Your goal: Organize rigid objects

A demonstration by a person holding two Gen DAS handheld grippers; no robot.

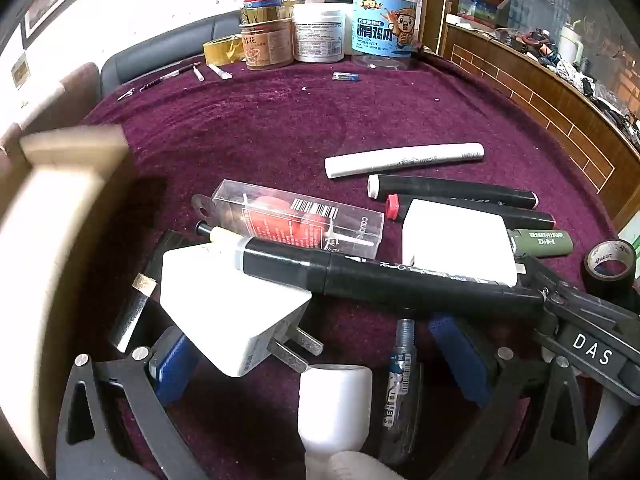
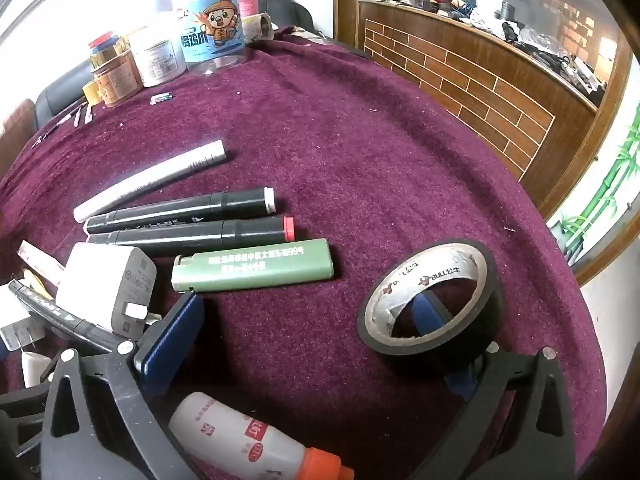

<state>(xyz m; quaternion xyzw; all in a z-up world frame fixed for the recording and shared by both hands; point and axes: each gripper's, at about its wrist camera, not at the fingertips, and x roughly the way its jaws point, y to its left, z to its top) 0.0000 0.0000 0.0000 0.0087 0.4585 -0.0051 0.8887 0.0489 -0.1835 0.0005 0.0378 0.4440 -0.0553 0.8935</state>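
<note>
Here, black tape roll (image 2: 432,304) against open right hand-held gripper (image 2: 320,344) finger

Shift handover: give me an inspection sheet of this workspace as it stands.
Surface: purple cloth, round table.
Job's things: white tube, two black markers, green lighter, white charger, black tape roll, orange-capped bottle; third marker lying across a second charger.
Clutter: jars and tape rolls at the far edge.
Tongs: left tongs open; right tongs open, tape roll at one finger.
Cables: nothing seen.
Surroundings: brick-pattern wooden counter, cluttered.
</note>
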